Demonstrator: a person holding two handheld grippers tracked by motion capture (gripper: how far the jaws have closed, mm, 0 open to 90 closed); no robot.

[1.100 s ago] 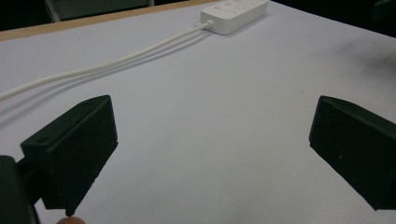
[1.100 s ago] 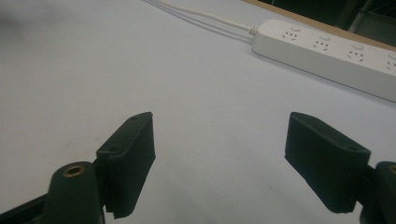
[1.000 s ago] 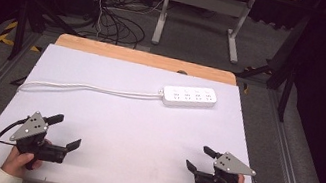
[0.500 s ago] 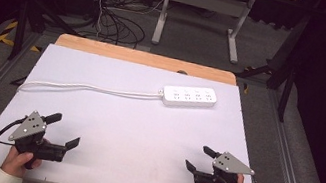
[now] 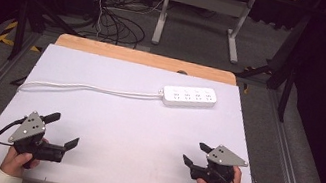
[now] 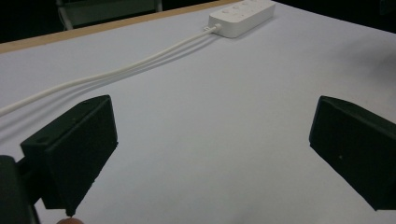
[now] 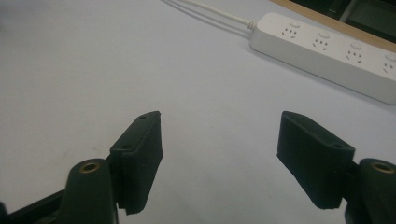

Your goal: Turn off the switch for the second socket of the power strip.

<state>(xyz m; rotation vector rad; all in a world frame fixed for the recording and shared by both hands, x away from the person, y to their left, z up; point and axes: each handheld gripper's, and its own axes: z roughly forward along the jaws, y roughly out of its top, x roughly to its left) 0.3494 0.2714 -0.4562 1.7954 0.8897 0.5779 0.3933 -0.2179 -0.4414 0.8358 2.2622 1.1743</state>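
A white power strip (image 5: 189, 96) lies flat at the far right of the white tabletop (image 5: 134, 127). Its white cable (image 5: 90, 88) runs left across the table towards the left edge. My left gripper (image 5: 63, 129) rests near the front left corner, open, with nothing between its jaws. At the front right, my right gripper (image 5: 194, 153) is open and holds nothing too. The left gripper view has its gripper (image 6: 212, 121) over bare table, the cable (image 6: 116, 72) and strip (image 6: 242, 15) far ahead. The right gripper (image 7: 219, 126) faces the strip (image 7: 327, 51) a short way off.
A wooden strip (image 5: 146, 58) edges the table's far side. Metal rails (image 5: 291, 160) run along both sides. On the floor beyond lie tangled black cables (image 5: 112, 21), beside a white desk frame (image 5: 201, 7).
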